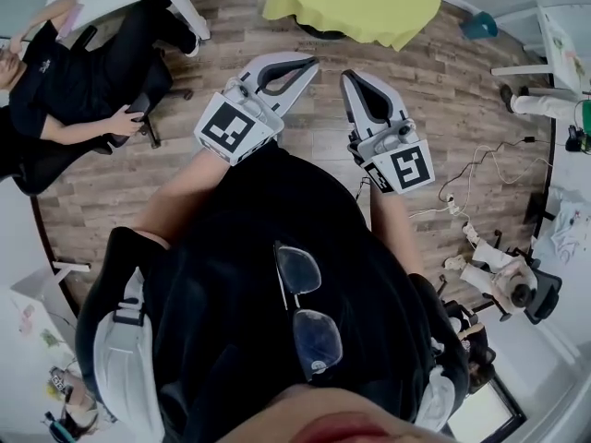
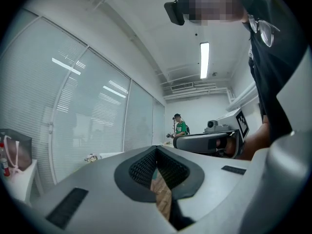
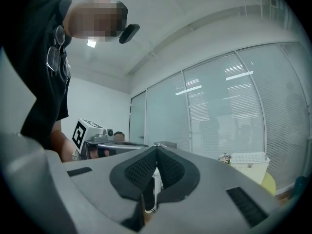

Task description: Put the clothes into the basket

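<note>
I see no clothes in any view. A white slatted basket (image 3: 248, 161) stands on a surface at the right of the right gripper view. Both grippers are held out side by side in front of the person's body, above the wooden floor (image 1: 305, 146). My left gripper (image 1: 312, 63) is shut, its jaws meeting with nothing between them (image 2: 156, 148). My right gripper (image 1: 348, 75) is also shut and empty (image 3: 156, 149). Each gripper shows in the other's view, the right gripper (image 2: 209, 143) and the left gripper (image 3: 97, 140), level with each other.
A yellow-covered round table (image 1: 351, 3) stands straight ahead. A person in black sits on a chair (image 1: 65, 81) at the left. Cables and a power strip (image 1: 462, 215) lie on the floor at the right, near another seated person (image 1: 503, 275). Glass walls with blinds (image 2: 87, 121) enclose the room.
</note>
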{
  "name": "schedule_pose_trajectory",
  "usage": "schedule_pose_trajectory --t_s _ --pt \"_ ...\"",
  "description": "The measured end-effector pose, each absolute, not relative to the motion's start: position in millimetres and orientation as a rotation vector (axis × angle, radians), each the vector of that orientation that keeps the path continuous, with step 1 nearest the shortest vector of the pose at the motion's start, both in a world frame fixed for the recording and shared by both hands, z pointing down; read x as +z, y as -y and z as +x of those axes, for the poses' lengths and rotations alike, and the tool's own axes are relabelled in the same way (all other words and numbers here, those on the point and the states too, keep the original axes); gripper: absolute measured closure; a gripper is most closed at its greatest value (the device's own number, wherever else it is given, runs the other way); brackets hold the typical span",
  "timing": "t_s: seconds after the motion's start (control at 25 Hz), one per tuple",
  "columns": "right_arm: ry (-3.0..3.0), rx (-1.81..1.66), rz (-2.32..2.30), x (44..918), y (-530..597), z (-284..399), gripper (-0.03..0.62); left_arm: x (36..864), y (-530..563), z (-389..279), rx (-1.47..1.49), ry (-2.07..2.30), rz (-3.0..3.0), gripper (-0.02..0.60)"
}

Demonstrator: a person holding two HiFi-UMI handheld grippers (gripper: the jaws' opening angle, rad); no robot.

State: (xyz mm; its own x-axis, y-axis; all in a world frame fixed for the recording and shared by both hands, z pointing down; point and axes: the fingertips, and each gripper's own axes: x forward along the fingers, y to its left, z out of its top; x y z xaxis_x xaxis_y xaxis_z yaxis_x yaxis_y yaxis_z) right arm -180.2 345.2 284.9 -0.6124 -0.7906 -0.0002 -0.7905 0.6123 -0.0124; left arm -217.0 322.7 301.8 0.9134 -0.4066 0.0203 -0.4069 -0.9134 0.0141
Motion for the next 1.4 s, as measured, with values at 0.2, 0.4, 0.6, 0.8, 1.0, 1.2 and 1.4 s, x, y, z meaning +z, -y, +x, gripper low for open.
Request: schedule_pose_trajectory --t_s 0.2,0.4,0.6,0.8,1.0,1.2,1.4 --pt "-2.797 -0.019 -1.425 289 -310 -183 0.569 305 -286 -221 0.022 0.626 3.060 0.574" --pt "-2.781 -0.061 -1.443 292 -287 -186 0.569 308 -264 -225 0.021 0.632 3.057 0.574" --pt "-2.770 -0.076 -1.426 291 -253 -184 0.569 308 -236 -217 -0.009 0.663 3.067 0.574" --pt "-2.766 -0.087 -1.398 292 -227 -173 0.569 306 -208 -206 0.011 0.680 3.063 0.574" --pt "-2.775 -0.095 -1.355 297 -193 -152 0.569 309 -173 -187 0.043 0.731 3.052 0.574" --pt "-2.794 -0.090 -1.316 299 -154 -132 0.569 312 -136 -168 0.048 0.761 3.026 0.574" --pt "-2.822 -0.077 -1.302 301 -120 -96 0.569 316 -105 -134 0.065 0.809 2.994 0.574"
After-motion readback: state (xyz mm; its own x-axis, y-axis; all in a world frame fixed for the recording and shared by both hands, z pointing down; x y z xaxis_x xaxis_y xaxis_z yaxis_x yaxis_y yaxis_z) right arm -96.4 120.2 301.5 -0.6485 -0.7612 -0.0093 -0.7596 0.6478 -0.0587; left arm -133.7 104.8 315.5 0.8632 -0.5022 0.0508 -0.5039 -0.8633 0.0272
